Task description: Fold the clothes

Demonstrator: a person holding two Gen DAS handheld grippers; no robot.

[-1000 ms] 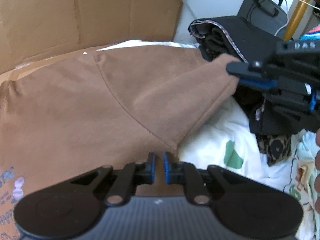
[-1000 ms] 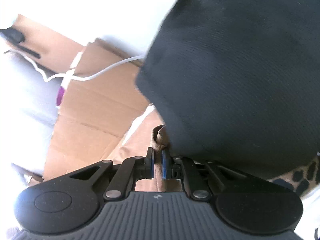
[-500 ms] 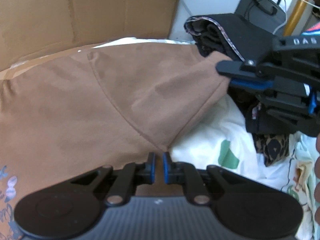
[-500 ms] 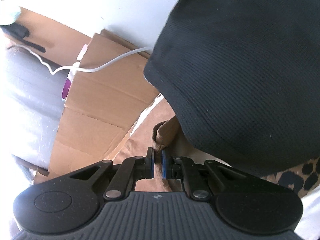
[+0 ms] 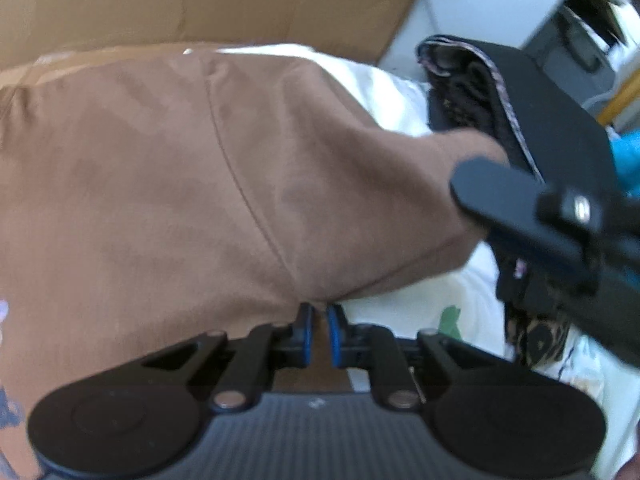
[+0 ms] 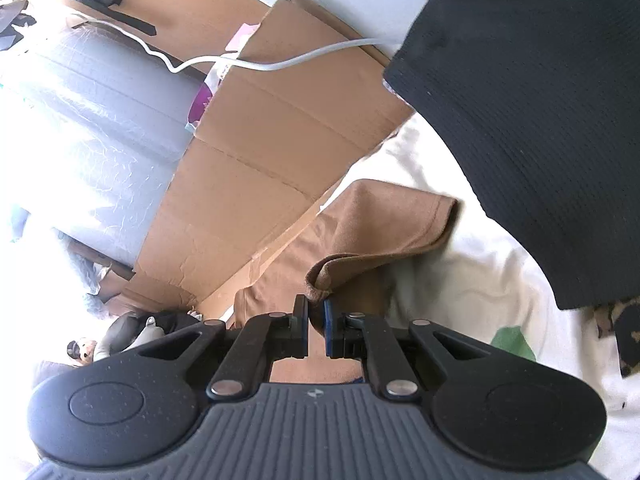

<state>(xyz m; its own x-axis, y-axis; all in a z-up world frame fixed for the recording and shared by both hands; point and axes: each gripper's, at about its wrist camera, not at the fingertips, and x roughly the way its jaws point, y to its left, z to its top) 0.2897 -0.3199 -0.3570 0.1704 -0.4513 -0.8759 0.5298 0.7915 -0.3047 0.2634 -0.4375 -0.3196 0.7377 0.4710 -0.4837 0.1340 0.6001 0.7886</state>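
Left wrist view: one brown garment [image 5: 168, 184] on white bedding [image 5: 400, 304], its edge between the opening pads of the left gripper [image 5: 319, 330]; right wrist view: right gripper [image 6: 316, 326] clamped on one folded brown corner, beside one black garment [image 6: 532, 112].

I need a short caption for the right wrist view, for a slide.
Right claw shut on a folded edge of the brown garment, beside a black garment and cardboard.
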